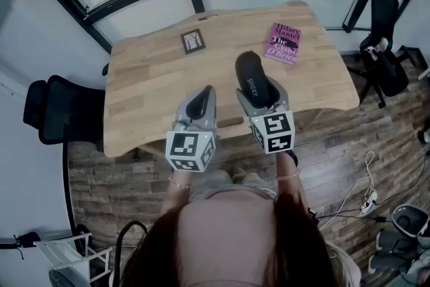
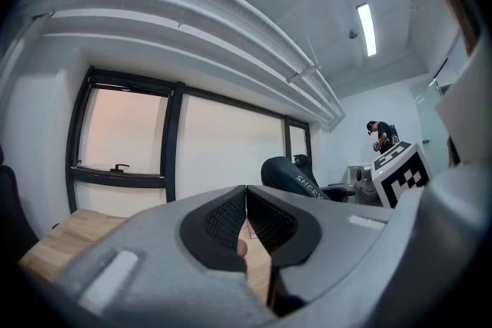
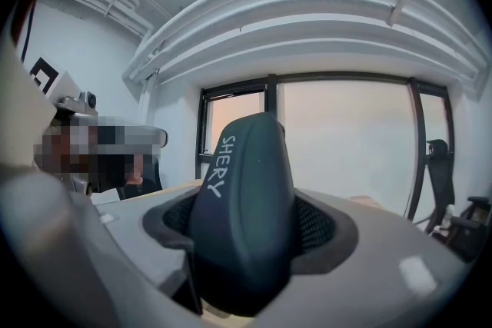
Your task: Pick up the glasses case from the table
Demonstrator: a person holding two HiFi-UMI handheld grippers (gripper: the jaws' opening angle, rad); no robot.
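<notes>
A dark glasses case (image 1: 253, 79) with white lettering is lifted above the wooden table (image 1: 148, 77), clamped in my right gripper (image 1: 259, 99). In the right gripper view the glasses case (image 3: 244, 211) stands up between the two black pads and fills the middle of the picture. My left gripper (image 1: 199, 104) hovers beside it to the left, over the table's front edge, jaws shut with nothing between them. In the left gripper view my left gripper (image 2: 246, 220) shows its pads pressed together, and the glasses case (image 2: 296, 179) is seen to the right.
A purple book (image 1: 283, 43) lies at the table's far right. A small dark card (image 1: 193, 41) lies at the far middle. A black office chair (image 1: 57, 109) stands to the left of the table, another chair (image 1: 384, 44) to the right. Cables lie on the wooden floor (image 1: 366, 201).
</notes>
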